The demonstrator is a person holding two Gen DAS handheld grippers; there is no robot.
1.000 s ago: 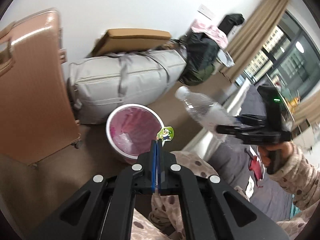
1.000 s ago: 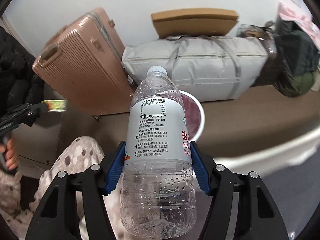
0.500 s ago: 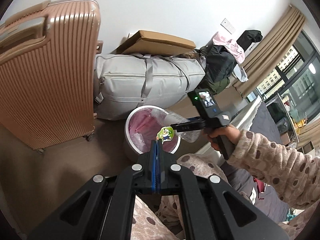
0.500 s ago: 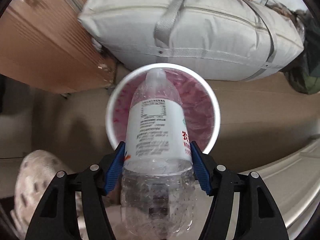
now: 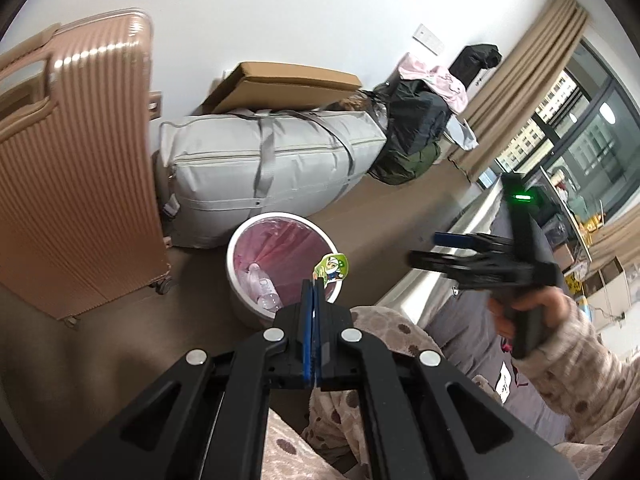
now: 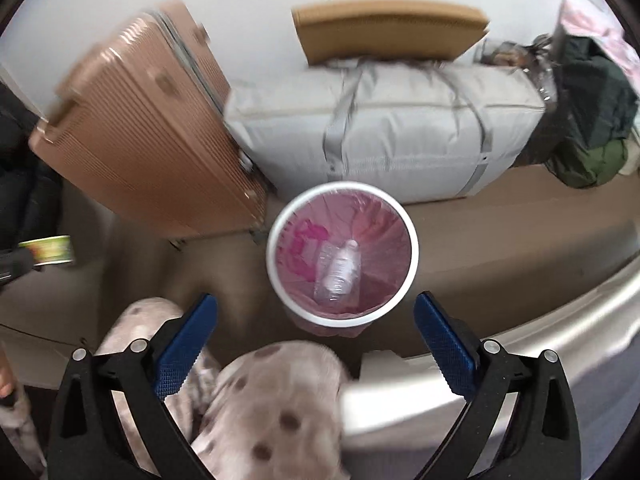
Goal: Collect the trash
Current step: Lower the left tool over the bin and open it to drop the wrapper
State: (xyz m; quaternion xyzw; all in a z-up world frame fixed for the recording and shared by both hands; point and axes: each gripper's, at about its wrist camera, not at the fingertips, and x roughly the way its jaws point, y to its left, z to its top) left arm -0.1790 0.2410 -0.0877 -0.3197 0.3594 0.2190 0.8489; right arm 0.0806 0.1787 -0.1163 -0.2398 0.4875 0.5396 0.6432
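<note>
My right gripper has just been opening and now stands wide with nothing between its jaws; the plastic bottle lies on the pink liner inside the white bin, which stands on the floor by the suitcase and grey bag. My left gripper is clamped on a small green wrapper near the bin's rim. To do this well, I'd carry it over the bin's middle before letting go, since a light scrap may flutter outside.

Your left-wrist view looks obliquely down at the trash bin from nearby; your right-wrist view looks more steeply into the same bin from above. Both share it.
</note>
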